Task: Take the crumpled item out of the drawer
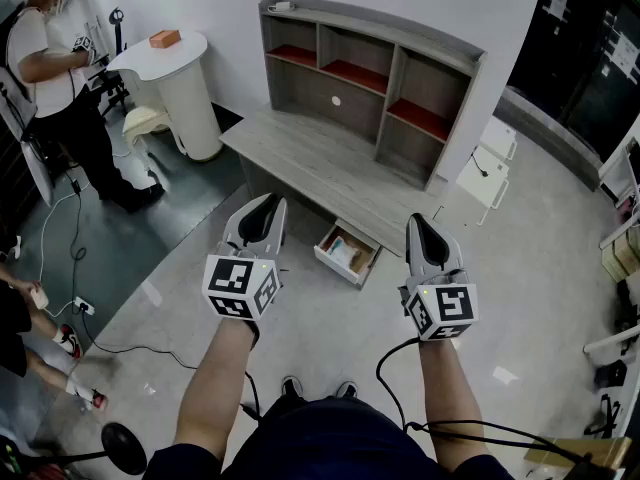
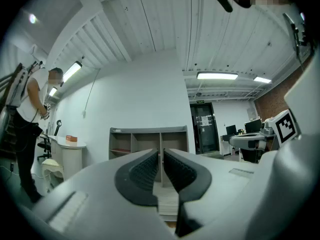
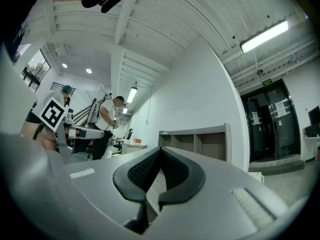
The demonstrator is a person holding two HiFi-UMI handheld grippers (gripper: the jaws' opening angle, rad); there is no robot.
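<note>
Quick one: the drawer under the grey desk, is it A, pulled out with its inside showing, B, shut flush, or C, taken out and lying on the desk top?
A: in the head view the drawer juts out from under the front edge of the desk, with its inside open to the camera.

Two pale grey shells out front: the left gripper (image 1: 268, 202) and the right gripper (image 1: 419, 221), each tapering to a rounded tip. Inside the jaws sit black ribbed pads (image 2: 142, 172). Each carries a white cube (image 1: 240, 286) printed with black square markers. A black cable (image 1: 384, 370) loops off the right one. There's a dark navy top (image 1: 305, 440) and dark shoes (image 1: 291, 386).
</note>
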